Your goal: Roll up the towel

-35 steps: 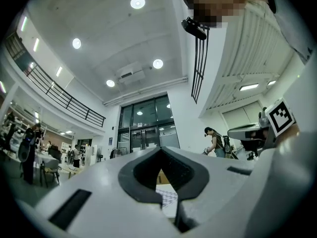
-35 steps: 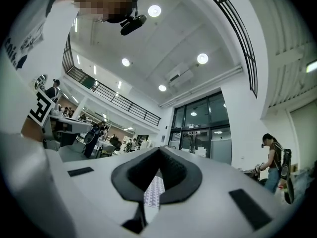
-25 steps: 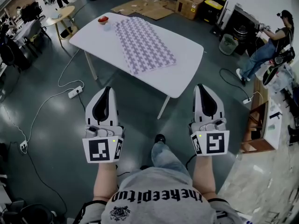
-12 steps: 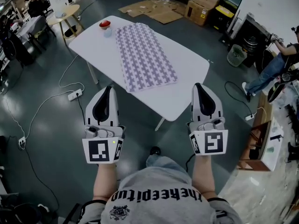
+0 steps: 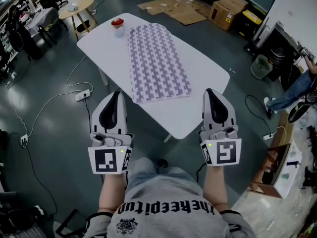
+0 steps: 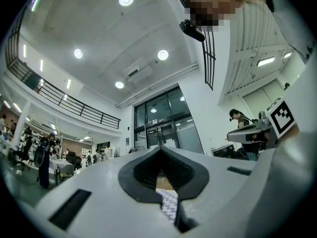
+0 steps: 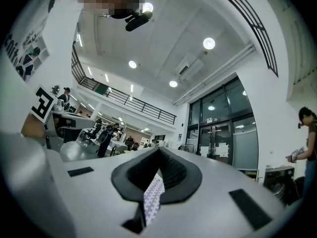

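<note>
- Dark grey floor fills most of the head view, with cables trailing across its left side.
- White table sits diagonally in the upper middle of the frame. One corner points to the upper left and another down toward the bottom centre.
- The towel has a purple and white check-ish pattern. It's lying flat and fully spread along the table, not rolled at all. Its near end sits close to the table's lower edge, roughly frame centre.
- The person's grey shirt is at the bottom centre, both forearms reaching up from it.
- Left gripper is lower left of centre, pointing up the frame. Its fingers are pressed together with nothing in them, and its own view only shows a sliver of towel pattern through the slit.
- Right gripper is lower right of centre. Same deal there, jaws together and empty, and its tip overlaps the table's near edge in the frame. Neither gripper touches the towel.
- Flattened cardboard lies on the floor at top centre, with cardboard boxes just to its right.
- Round wooden side table is at the upper left.
- Bin stands at the right edge.
- White power strip is on the floor left of the table.
- Small red bowl-looking thing sits on the table's upper-left corner, just beside the towel's far end.
</note>
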